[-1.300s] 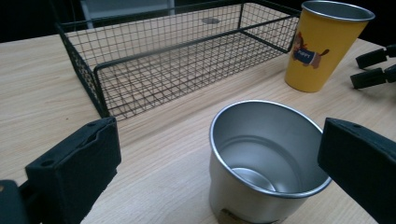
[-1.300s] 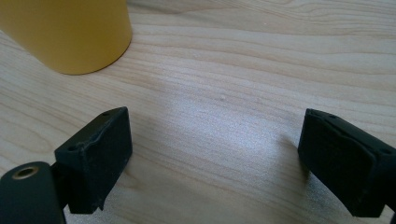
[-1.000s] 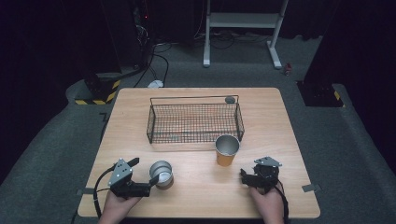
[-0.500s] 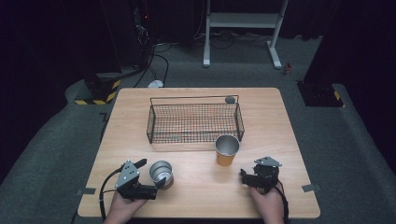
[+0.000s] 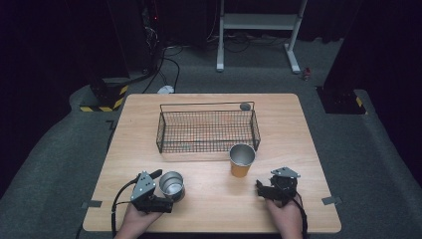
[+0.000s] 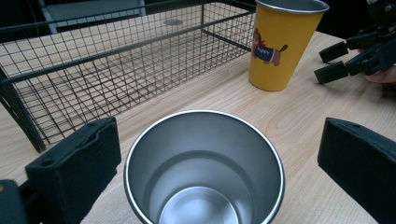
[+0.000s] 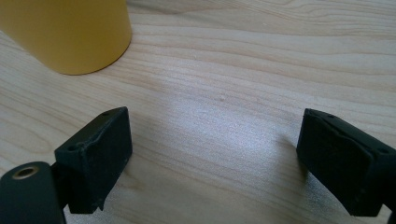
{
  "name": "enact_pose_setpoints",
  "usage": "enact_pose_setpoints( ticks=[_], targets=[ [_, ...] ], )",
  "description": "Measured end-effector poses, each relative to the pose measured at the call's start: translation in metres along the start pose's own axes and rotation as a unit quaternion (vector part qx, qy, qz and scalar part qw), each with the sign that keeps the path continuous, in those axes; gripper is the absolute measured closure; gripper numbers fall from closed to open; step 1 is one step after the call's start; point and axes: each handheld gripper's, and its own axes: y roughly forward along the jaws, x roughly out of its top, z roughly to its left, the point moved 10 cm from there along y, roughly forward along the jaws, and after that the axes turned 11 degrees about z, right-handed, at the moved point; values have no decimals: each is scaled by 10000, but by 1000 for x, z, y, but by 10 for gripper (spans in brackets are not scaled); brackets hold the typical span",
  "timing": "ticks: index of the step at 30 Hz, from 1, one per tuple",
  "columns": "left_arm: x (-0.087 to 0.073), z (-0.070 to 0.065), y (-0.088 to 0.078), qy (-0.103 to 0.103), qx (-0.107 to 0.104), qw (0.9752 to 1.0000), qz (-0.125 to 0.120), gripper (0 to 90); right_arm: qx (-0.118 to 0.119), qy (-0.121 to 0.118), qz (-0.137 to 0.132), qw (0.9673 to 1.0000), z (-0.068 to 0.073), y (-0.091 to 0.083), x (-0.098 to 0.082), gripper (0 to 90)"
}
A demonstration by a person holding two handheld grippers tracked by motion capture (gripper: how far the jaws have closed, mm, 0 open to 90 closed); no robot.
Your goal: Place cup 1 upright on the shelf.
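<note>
Jaws wide apart on your left gripper (image 5: 161, 186), one either side of the steel cup (image 6: 203, 168), neither pad touching the wall in the left gripper view. Cup stands upright, mouth up, empty, on the table (image 5: 129, 129) near the front-left, well short of the front edge. That straddle looks like a set-up for a side grasp: closing would probably pinch the cup across its width, low on the body.

Your right gripper (image 5: 260, 186) also has its jaws apart, nothing between them but bare wood in the right gripper view; it rests low at front-right, parked by the look of it. Yellow cup (image 5: 242, 160) stands upright just ahead of it and to its left, close by the front-right corner of the wire basket (image 5: 207, 130) — touching or not, can't tell.

Basket sits mid-table, open top, empty apart from a small round grey thing (image 5: 245, 106) at its back-right rim; what it is, too small to tell.

Room: open table between the two cups and left of the steel cup. A lift toward the basket would need to clear its front rail. Yellow cup is the nearest thing to knock on the right side.
</note>
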Motion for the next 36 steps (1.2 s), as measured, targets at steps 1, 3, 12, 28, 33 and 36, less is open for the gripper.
enact_pose_setpoints(
  ticks=[1, 3, 12, 28, 33, 36],
  targets=[
    [0, 0, 0, 10, 22, 10000, -2, 1, 0, 0, 0, 10000, 0, 0, 0, 101],
    [-3, 1, 2, 52, 53, 10000, 37, 1, 0, 2, 1, 10000, 0, 0, 0, 101],
    [-11, 3, 7, 58, 21, 9999, 146, 1, -3, -12, 0, 10000, 0, 0, 0, 101],
    [-22, 1, 15, 64, -136, 9994, 317, 5, -3, -13, -1, 10000, 0, 0, 0, 101],
    [-25, 0, 17, 67, -184, 9992, 360, 6, -3, -12, 0, 10000, 0, 0, 0, 102],
    [-27, 0, 19, 34, -226, 9989, 408, 6, -3, -14, -1, 10000, 0, 0, 0, 102]
  ],
)
